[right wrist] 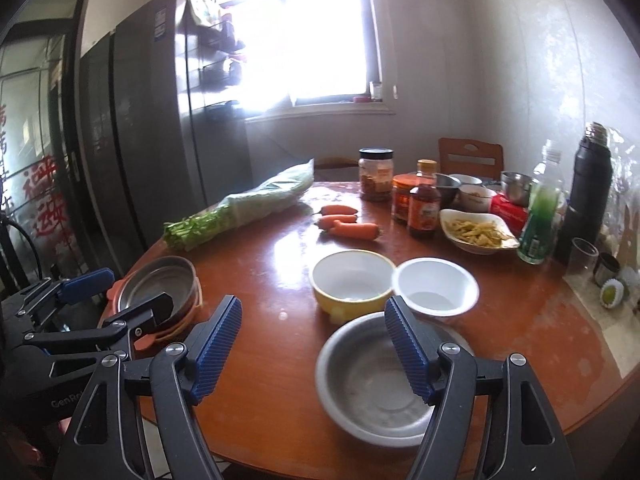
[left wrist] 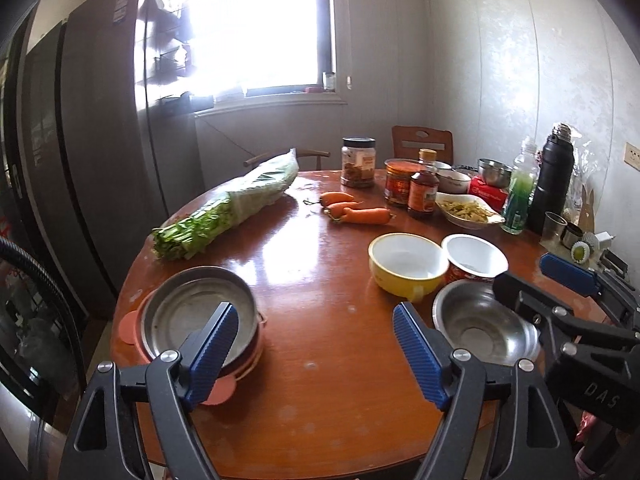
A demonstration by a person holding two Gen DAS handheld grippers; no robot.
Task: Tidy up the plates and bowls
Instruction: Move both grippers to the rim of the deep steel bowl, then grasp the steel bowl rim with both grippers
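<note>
Steel bowl (right wrist: 376,380) near edge, right of centre, empty, upright. Just beyond it a yellow bowl (right wrist: 352,280) with white inside and a white cup bowl (right wrist: 436,286) with red outer wall, rims touching, both look empty. Near left edge: a steel pan (left wrist: 196,312) nested on a stack of pinkish-orange plates (left wrist: 132,326), pan empty. Far right: a white dish (right wrist: 476,232) holding yellowish strips, a sauce bottle (right wrist: 424,204), two jars (right wrist: 376,176), small steel and ceramic bowls behind, contents unclear. A green-filled plastic bottle (right wrist: 540,216) and a black flask (right wrist: 588,188) at far right.

Round brown wooden table (left wrist: 320,280), glossy, glare at centre. Bagged greens (left wrist: 240,200) lie far left, three carrots (left wrist: 352,210) at mid-far. Dark fridge (right wrist: 152,120) on left, bright window (left wrist: 248,28) behind, a chair back (left wrist: 422,144) at far side, pale panel wall on right.

Left gripper (left wrist: 316,340) jaws spread apart, nothing between pads, above bare table between pan stack and steel bowl. Right gripper (right wrist: 314,344) jaws apart too, right finger over the steel bowl, not gripping it.

Centre and near-centre table bare, open room there. Pan stack overhangs left rim slightly; steel bowl close to near rim.
</note>
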